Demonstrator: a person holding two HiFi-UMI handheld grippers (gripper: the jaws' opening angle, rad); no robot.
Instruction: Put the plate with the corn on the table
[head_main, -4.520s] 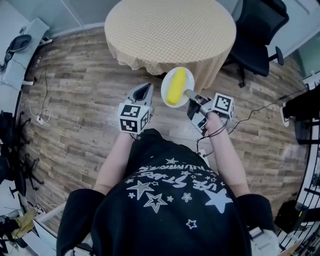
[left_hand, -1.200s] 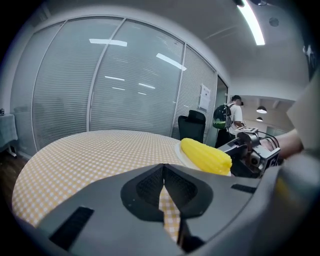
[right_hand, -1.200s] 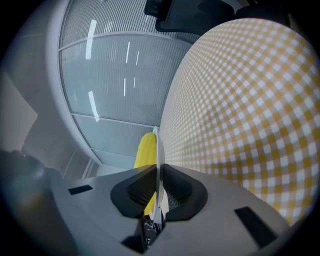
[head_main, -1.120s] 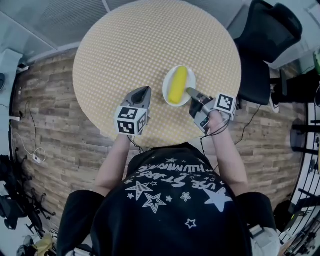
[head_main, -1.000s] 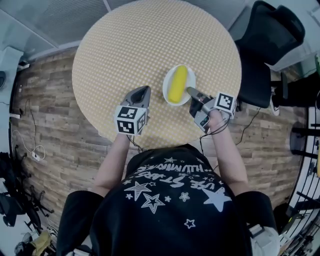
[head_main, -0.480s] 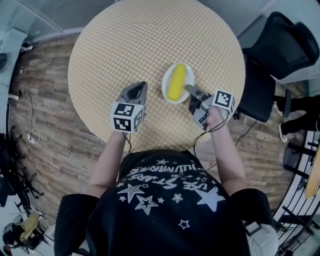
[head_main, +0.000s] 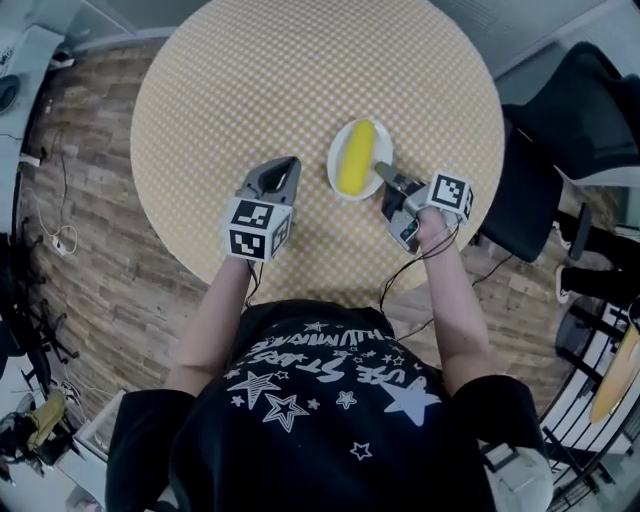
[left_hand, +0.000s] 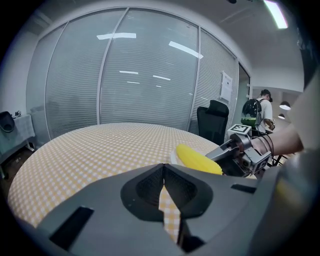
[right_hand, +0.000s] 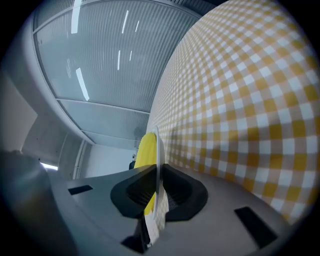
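A small white plate (head_main: 345, 185) carries a yellow corn cob (head_main: 356, 157) over the right half of the round table (head_main: 250, 80), which has a yellow checked cloth. My right gripper (head_main: 381, 171) is shut on the plate's near right rim. In the right gripper view the plate (right_hand: 158, 150) stands edge-on between the jaws of the right gripper (right_hand: 158, 176), with the corn (right_hand: 145, 150) behind it. Whether the plate touches the cloth I cannot tell. My left gripper (head_main: 287, 163) hovers to the plate's left, shut and empty. From the left gripper (left_hand: 163, 172) I see the corn (left_hand: 197, 158) and the right gripper (left_hand: 226, 150).
A black office chair (head_main: 585, 110) stands right of the table, also seen as the chair (left_hand: 212, 125) in the left gripper view. Wood floor (head_main: 90, 230) surrounds the table, with cables (head_main: 62, 240) at the left. A person (left_hand: 262, 111) stands far off. The table's near edge is close to my body.
The plate was carried from above the floor by the table's edge to a place over the tabletop. In the last second both grippers stayed almost still relative to the table.
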